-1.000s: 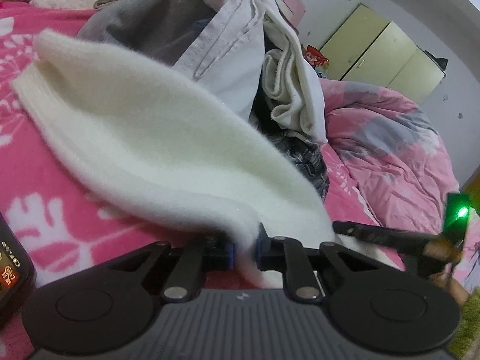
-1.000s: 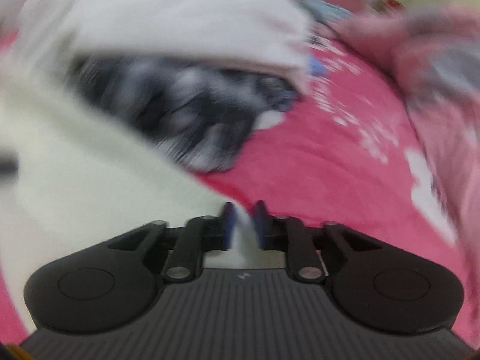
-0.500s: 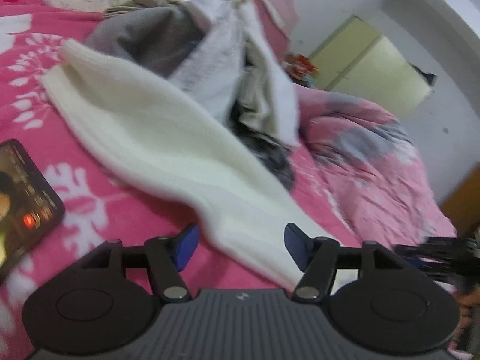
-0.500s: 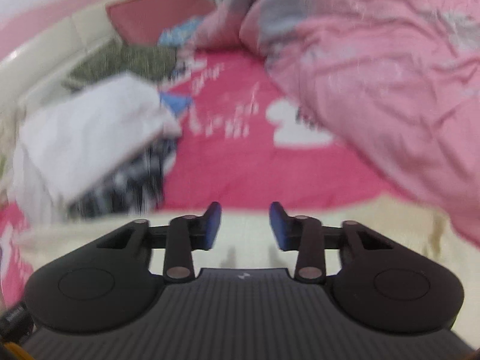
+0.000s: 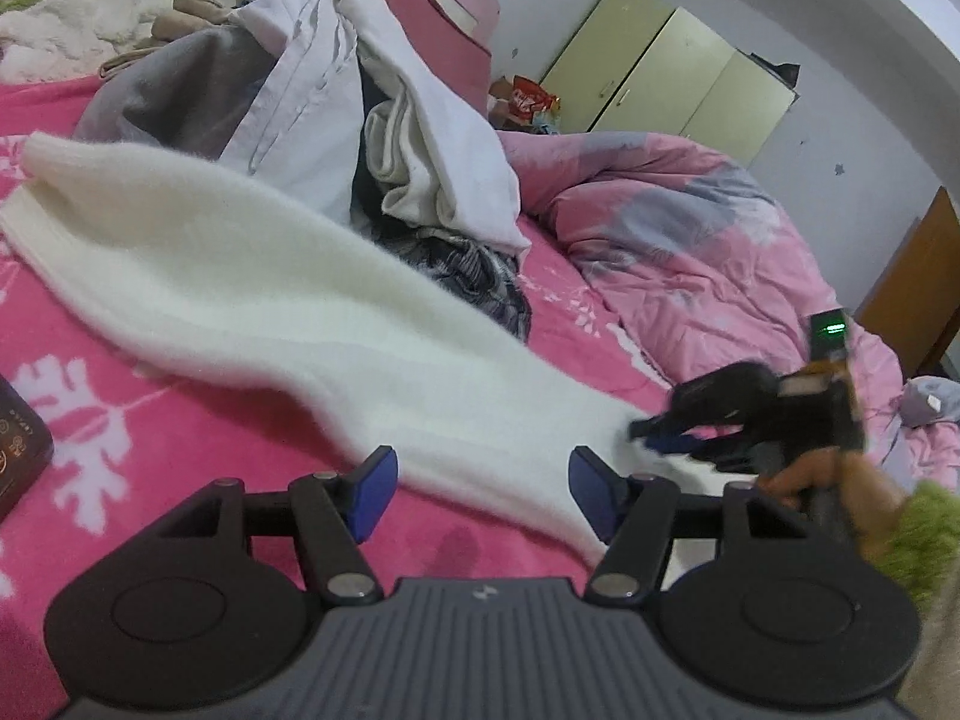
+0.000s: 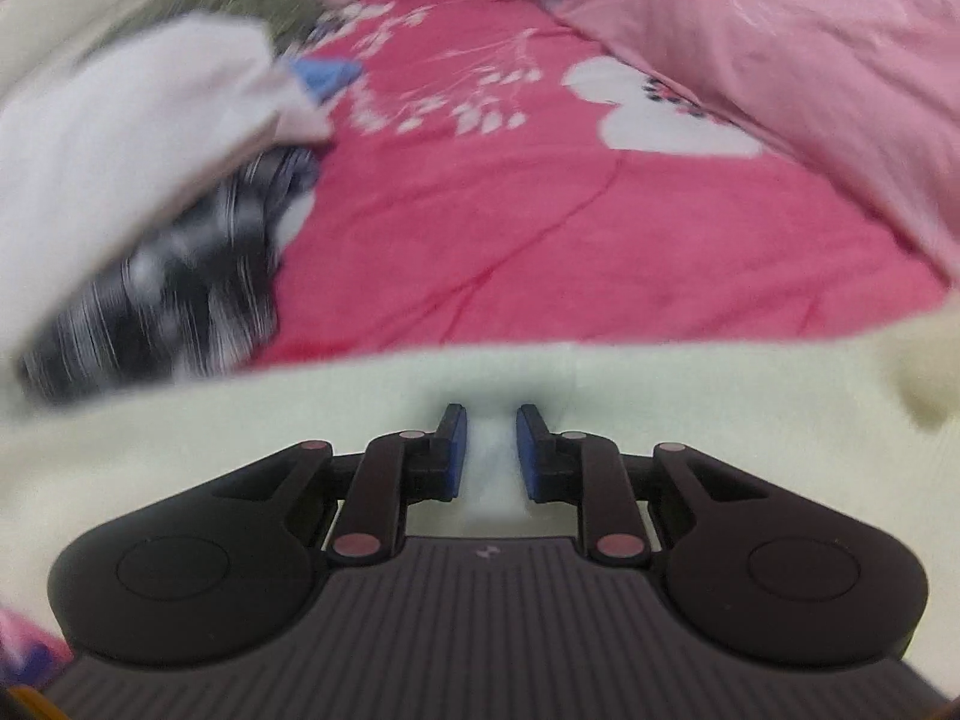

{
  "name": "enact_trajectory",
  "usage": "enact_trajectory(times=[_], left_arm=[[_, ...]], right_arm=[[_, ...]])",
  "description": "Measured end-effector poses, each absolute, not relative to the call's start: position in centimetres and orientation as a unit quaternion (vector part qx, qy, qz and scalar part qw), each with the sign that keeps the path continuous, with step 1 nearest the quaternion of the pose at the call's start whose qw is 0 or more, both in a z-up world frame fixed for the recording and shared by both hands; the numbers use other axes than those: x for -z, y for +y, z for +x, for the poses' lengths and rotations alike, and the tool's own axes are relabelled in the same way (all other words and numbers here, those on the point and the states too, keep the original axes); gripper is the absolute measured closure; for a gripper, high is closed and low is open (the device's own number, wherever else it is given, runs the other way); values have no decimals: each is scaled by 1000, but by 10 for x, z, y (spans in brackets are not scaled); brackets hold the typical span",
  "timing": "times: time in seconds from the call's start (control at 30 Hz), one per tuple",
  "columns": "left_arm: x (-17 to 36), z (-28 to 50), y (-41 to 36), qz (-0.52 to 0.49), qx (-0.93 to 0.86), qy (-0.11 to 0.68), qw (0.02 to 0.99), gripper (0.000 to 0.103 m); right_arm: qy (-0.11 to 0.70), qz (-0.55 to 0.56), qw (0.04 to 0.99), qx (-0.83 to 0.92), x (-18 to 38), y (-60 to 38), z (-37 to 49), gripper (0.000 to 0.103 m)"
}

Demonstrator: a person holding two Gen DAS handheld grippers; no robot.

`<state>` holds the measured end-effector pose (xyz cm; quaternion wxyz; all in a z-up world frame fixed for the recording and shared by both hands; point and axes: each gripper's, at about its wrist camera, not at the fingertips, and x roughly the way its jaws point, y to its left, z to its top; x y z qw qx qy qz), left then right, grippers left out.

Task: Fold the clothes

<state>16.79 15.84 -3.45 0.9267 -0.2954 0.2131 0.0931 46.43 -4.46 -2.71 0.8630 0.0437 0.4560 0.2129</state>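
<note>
Since the earlier frame the left gripper [image 5: 480, 495] has let go of the cream fleece garment [image 5: 288, 294] and now stands released, jaws wide, the cloth's narrow end lying between the blue pads untouched; the right gripper [image 6: 487, 450] has swung round to the same end and its jaws are closing, a fold of fleece bunched between them, though the pads do not clearly press it yet.

Bed [image 5: 150, 450]: deep pink cover with white floral print, bearing everything below; a paler pink quilt [image 5: 690, 228] is heaped on its far right side.

The cream fleece garment lies stretched diagonally across the cover, broad end at far left, tapering toward the grippers at near right; in the right wrist view it fills the foreground [image 6: 240, 420].

Clothes pile [image 5: 360, 120]: grey, white and dark striped pieces heaped just behind the fleece, touching its far edge.

Yellow-green wardrobe [image 5: 660, 72] against the far wall.

Person's hand [image 5: 840, 480] with a green fuzzy cuff holds the right gripper [image 5: 666, 435], blurred, at the fleece's tip.

Dark phone [image 5: 18, 450] at the left edge, partly cut off.
</note>
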Motion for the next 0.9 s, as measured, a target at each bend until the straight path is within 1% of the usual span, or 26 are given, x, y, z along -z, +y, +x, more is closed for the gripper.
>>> enact_trajectory(times=[0.07, 0.13, 0.27, 0.33, 0.4, 0.53, 0.57, 0.63, 0.77, 0.9], left_arm=[[35, 168, 159, -299, -93, 214, 926, 40], [34, 169, 158, -299, -89, 214, 926, 39], [37, 174, 157, -297, -88, 222, 925, 39], [39, 176, 158, -296, -94, 225, 924, 40], [41, 178, 160, -298, -99, 228, 922, 40], [42, 178, 163, -303, -102, 230, 919, 40], [41, 178, 164, -304, -102, 229, 919, 40], [40, 177, 166, -306, -104, 226, 919, 40], [36, 174, 169, -304, -114, 211, 922, 40], [31, 170, 173, -309, -112, 203, 922, 39]], right_arm=[[438, 105, 868, -208, 14, -65, 465, 84], [440, 110, 867, -207, 7, -74, 466, 84], [474, 46, 857, -198, 29, -59, 472, 84], [458, 24, 868, -189, 39, -49, 476, 83], [447, 53, 875, -179, 43, -52, 483, 83], [458, 201, 850, -164, 39, -90, 488, 83], [452, 226, 848, -158, 33, -101, 483, 82], [433, 261, 850, -148, 16, -126, 466, 75], [378, 304, 862, -150, -34, -184, 414, 72], [339, 310, 873, -165, -88, -247, 335, 70]])
